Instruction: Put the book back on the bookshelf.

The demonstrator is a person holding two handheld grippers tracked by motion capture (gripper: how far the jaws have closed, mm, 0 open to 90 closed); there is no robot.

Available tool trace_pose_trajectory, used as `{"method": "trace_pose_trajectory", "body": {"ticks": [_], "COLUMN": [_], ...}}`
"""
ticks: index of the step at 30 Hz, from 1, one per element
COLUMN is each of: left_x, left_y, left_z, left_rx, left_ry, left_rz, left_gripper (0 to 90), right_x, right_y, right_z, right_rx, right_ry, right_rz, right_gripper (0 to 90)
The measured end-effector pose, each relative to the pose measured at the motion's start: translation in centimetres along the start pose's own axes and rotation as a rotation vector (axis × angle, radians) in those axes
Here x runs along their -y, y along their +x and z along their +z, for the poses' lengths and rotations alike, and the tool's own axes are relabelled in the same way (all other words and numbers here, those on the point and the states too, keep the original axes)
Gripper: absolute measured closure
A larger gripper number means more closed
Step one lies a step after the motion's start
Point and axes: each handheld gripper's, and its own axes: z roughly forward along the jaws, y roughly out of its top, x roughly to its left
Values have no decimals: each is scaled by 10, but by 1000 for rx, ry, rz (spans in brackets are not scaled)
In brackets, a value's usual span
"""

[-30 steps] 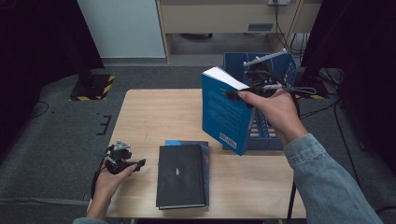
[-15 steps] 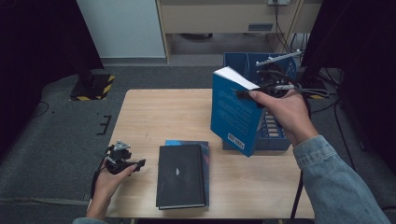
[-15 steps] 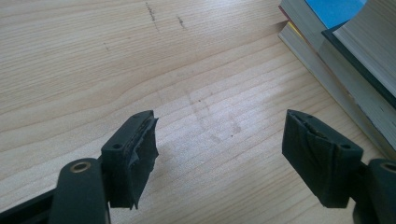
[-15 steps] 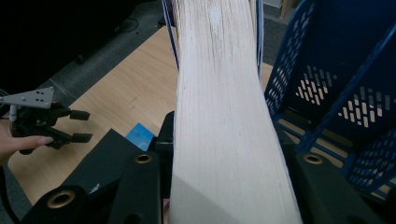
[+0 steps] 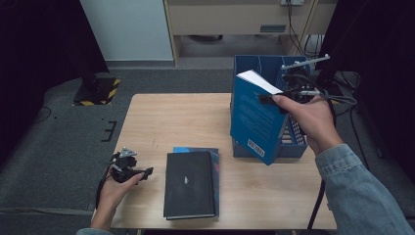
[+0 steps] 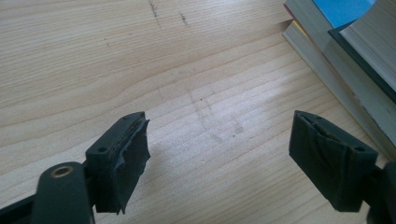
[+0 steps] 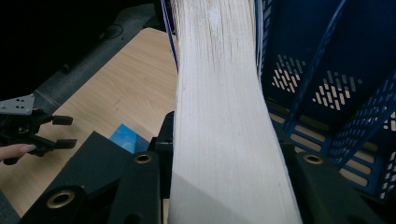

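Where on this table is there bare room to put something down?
The far-left stretch of the table, from the far edge down to the left claw and the stacked books, is bare. The right side is crowded: the blue crate and the blue book in the right claw.

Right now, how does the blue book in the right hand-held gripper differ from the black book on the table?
The blue book is held upright and tilted in the air by the right hand-held gripper, at the front of the blue crate; the black book lies flat on the table. The blue book's cover is bright blue, the black book's dark. The black book rests on another blue-covered book; the blue book rests on nothing. Both are closed.
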Motion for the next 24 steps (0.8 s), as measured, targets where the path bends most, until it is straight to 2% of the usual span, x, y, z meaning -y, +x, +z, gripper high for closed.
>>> {"method": "trace_pose_trajectory", "body": {"ticks": [14, 24], "left_x": [0, 0], "left_y": [0, 0], "left_z": [0, 0], "left_rx": [-7, -4], "left_ry": [3, 2], "left_rz": [-2, 0], "left_gripper": [168, 169], "right_x": [-3, -9], "right_y": [-12, -21], "right_z": [-4, 3], "right_rx": [28, 56], "right_ry": [-21, -32], "right_rz": [49, 95], "right_gripper": [598, 598]}}
